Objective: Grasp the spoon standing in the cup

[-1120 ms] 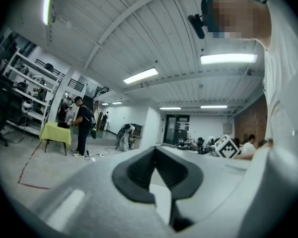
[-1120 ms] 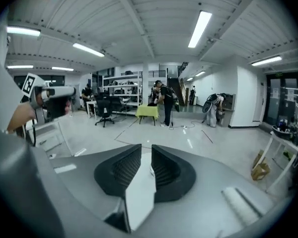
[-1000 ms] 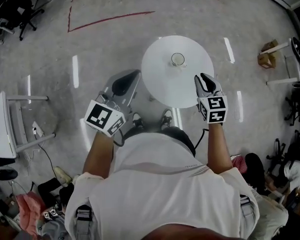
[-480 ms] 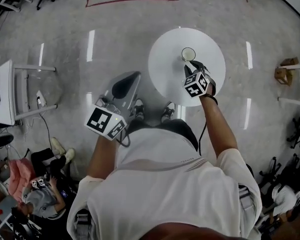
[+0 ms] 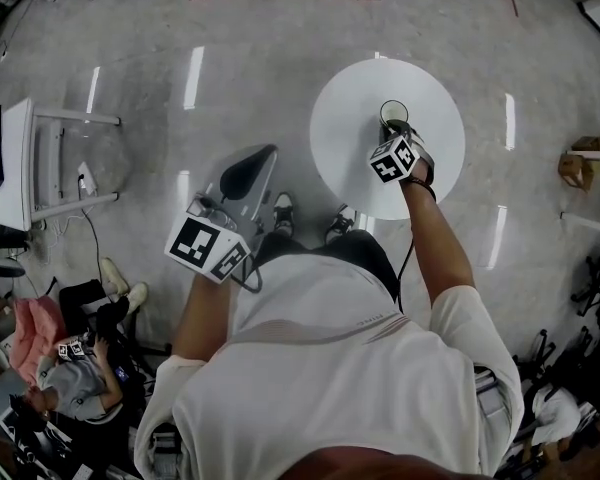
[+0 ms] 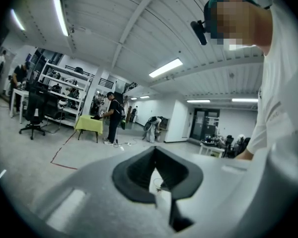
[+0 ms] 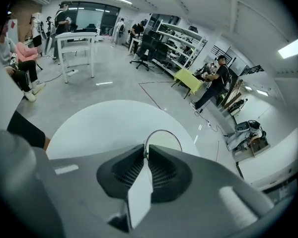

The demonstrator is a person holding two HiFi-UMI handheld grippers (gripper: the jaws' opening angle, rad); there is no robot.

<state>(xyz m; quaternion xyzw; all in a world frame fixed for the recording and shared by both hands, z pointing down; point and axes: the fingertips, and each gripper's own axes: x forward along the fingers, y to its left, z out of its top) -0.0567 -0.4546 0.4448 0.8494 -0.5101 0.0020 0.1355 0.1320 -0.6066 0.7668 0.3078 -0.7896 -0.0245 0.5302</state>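
Right tool (image 5: 391, 132) reaches over the round white bench (image 5: 345, 138), jaws narrowed at the clear glass cup (image 5: 394, 111), apparently pinching the thin spoon (image 7: 146, 151) there; only lifting is left. Left tool (image 6: 155, 165) closed, empty.

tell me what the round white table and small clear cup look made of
Round white table: even matte white, no grain, so likely laminate or painted board. Small clear cup: tabletop shows through its thin rim, so glass or clear plastic; can't tell which.
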